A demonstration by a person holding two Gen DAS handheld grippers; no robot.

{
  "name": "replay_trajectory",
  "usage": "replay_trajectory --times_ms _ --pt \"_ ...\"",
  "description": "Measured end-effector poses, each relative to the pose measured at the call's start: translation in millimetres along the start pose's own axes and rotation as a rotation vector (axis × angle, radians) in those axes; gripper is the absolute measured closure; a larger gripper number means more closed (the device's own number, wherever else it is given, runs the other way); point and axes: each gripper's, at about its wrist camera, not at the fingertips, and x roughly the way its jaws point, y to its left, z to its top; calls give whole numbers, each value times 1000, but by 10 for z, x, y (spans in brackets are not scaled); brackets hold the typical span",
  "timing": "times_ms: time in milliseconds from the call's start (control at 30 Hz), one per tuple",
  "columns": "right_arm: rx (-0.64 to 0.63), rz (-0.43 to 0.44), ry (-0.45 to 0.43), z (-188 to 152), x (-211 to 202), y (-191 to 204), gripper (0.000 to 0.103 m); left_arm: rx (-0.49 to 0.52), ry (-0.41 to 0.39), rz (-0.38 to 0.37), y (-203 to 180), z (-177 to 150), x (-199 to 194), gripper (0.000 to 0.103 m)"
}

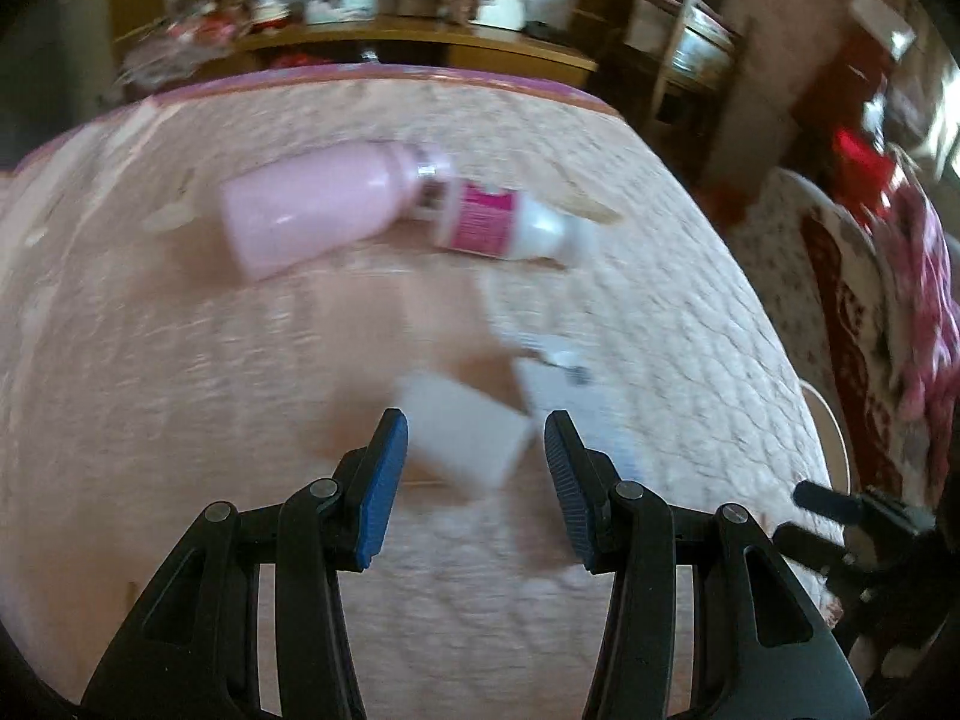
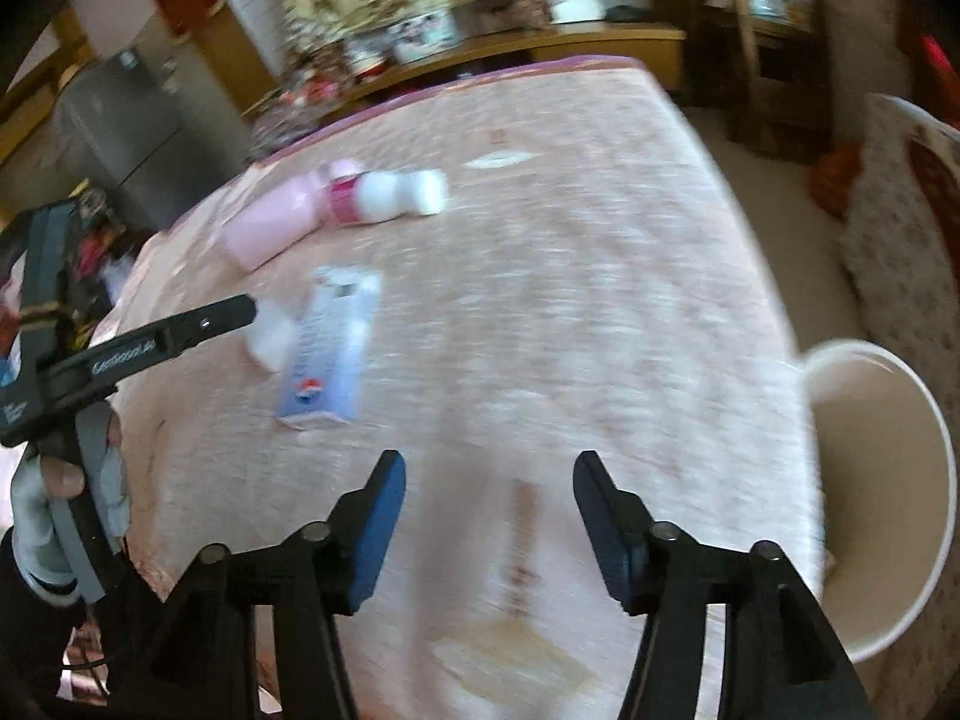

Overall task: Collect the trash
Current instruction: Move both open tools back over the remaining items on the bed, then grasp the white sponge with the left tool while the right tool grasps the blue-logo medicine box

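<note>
A pink quilted table (image 2: pixel 570 312) carries scattered trash; the left gripper (image 1: pixel 477 450) approaches a white box (image 1: pixel 465 438), jaws apart, while the right gripper (image 2: pixel 489 498) is empty and open beside the bin (image 2: pixel 936 480) at the table's right edge, placed for drops

The tabletop (image 2: pixel 570 312) wears a pale pink quilted cloth with a purple-pink border at its far edge. On it lies a soft pink bottle (image 1: pixel 306 210), and beside it a white bottle (image 1: pixel 510 225) with a magenta label. Nearer lie a plain white box (image 1: pixel 465 441) and a flat pale blue-white packet (image 2: pixel 333 348) bearing a small red and blue mark. The fingers (image 1: pixel 384 480) are black with blue pads. At the near right stands a cream-white bucket (image 2: pixel 882 480).
</note>
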Motion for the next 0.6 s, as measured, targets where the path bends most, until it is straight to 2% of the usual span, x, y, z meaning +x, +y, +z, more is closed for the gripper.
replay_trajectory --times_ms 233,300,400,433,500,533,600 --pt "-77 35 29 293 514 617 45 -43 12 1 315 -27 -38 57" --pt "-90 28 36 368 628 723 40 -50 22 -8 366 -42 -42 57" --pt "-108 11 68 444 806 831 40 -72 24 -23 421 -34 -34 57" --pt "-112 8 79 452 854 851 40 -78 26 -29 436 -29 -33 55" --pt "-115 4 100 461 962 860 40 -94 29 -46 452 -20 -14 46" --pt "-114 3 100 460 993 858 40 -101 31 -57 445 -18 3 46" --pt "-131 -24 71 461 991 848 54 -103 41 -69 400 -21 48 46"
